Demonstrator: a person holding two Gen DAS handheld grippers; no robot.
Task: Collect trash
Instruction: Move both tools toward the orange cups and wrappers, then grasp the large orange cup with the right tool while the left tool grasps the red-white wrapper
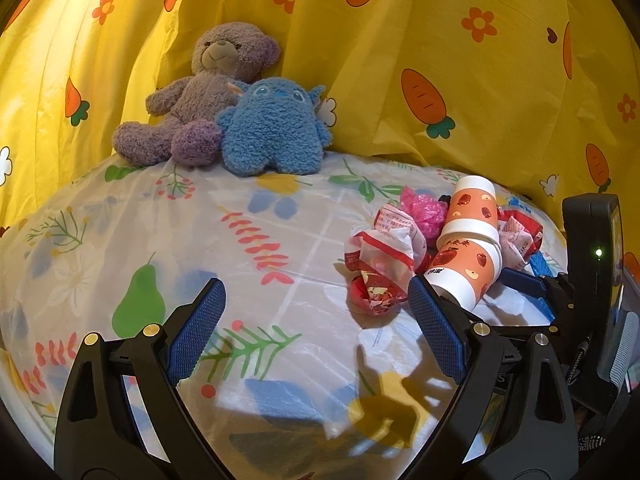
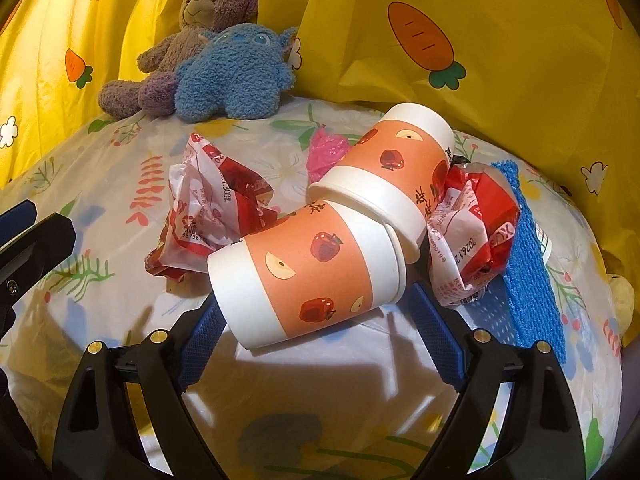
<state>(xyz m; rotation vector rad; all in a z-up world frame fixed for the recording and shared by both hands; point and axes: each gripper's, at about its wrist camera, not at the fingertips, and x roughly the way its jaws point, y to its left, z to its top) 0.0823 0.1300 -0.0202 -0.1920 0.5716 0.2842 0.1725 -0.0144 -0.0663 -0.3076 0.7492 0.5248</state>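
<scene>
My right gripper (image 2: 316, 312) stands spread wide with the near cup (image 2: 308, 276) lying on its side between the pads, which flank it without a clear squeeze. My left gripper (image 1: 316, 320) is released too, nothing between its pads, only the floral cover (image 1: 248, 248) below. A second cup (image 2: 388, 172) is tipped against the first. Crumpled red-and-white wrappers (image 2: 212, 208) crowd the left, another wrapper (image 2: 472, 232) and a blue cloth (image 2: 528, 256) the right, a pink bag (image 2: 328, 148) behind. Farther back a blue plush (image 2: 232, 76) leans on a bear (image 2: 200, 20) before the yellow curtain (image 2: 500, 40).
</scene>
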